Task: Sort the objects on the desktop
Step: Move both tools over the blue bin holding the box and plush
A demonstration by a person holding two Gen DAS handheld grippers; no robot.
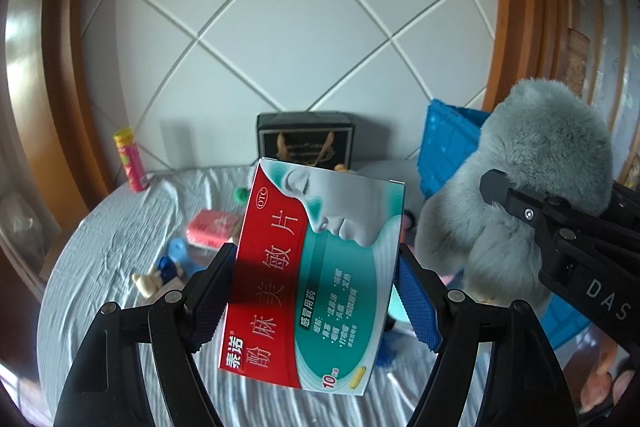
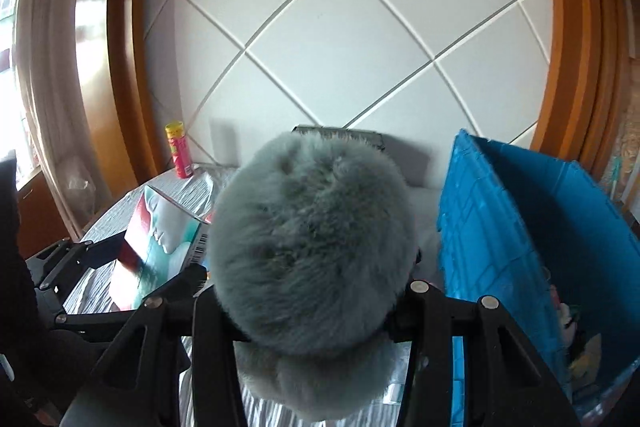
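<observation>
My left gripper (image 1: pixel 316 291) is shut on a red, teal and white medicine box (image 1: pixel 312 279) and holds it upright above the table. The box also shows at the left of the right wrist view (image 2: pixel 160 247). My right gripper (image 2: pixel 308 303) is shut on a fluffy grey plush toy (image 2: pixel 312 267), which fills the middle of its view. The plush also shows at the right of the left wrist view (image 1: pixel 520 195), above the table and next to the blue crate (image 2: pixel 540 227).
The striped tablecloth (image 1: pixel 120 239) holds a pink pack (image 1: pixel 212 227), small blue and beige toys (image 1: pixel 164 267) and a green ball (image 1: pixel 241 194). A yellow-pink tube (image 1: pixel 130 161) and a black box (image 1: pixel 306 141) stand by the tiled wall. The crate holds some items (image 2: pixel 576 331).
</observation>
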